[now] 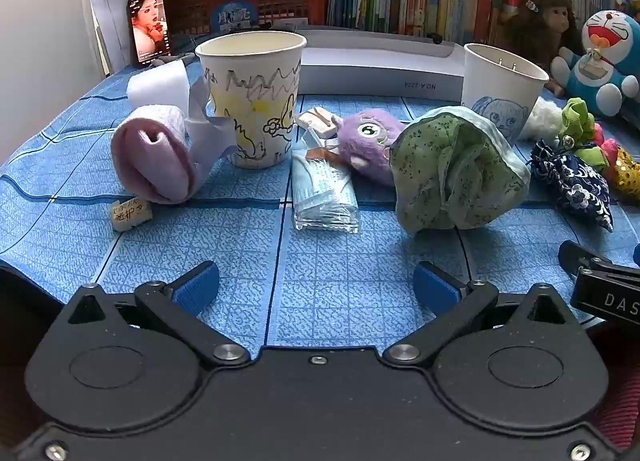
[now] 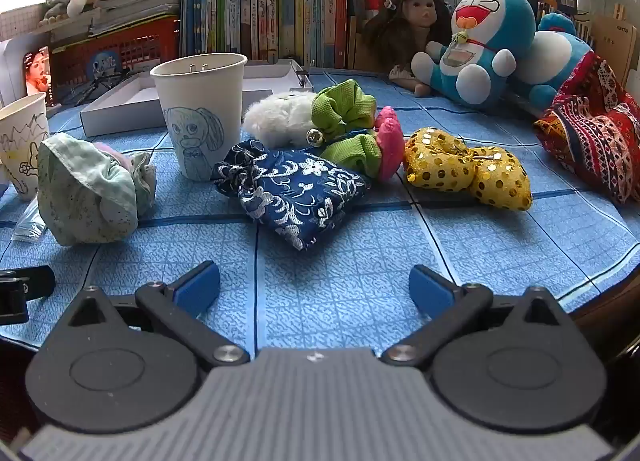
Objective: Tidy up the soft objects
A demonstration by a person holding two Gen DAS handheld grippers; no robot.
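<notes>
My left gripper (image 1: 316,289) hangs open over the blue cloth, nothing between its blue pads. Ahead of it lie a rolled pink sock (image 1: 156,157), a tissue packet (image 1: 322,193), a purple plush (image 1: 368,141) and a crumpled green cloth (image 1: 456,169). Two drawn-on paper cups stand behind: a yellow-rabbit cup (image 1: 256,97) and a blue-dog cup (image 2: 200,117). My right gripper (image 2: 314,289) is also open and empty, short of a navy floral pouch (image 2: 296,189). Beyond the pouch lie a green scrunchie (image 2: 346,109), a white fluffy ball (image 2: 280,117) and a gold sequin bow (image 2: 468,169).
A white box (image 1: 380,65) sits at the back in front of a wall of books. A doll (image 2: 416,21), a blue cat plush (image 2: 484,49) and a red patterned cloth (image 2: 592,129) crowd the far right. A phone (image 1: 148,27) leans at the back left. The table edge runs close on the right.
</notes>
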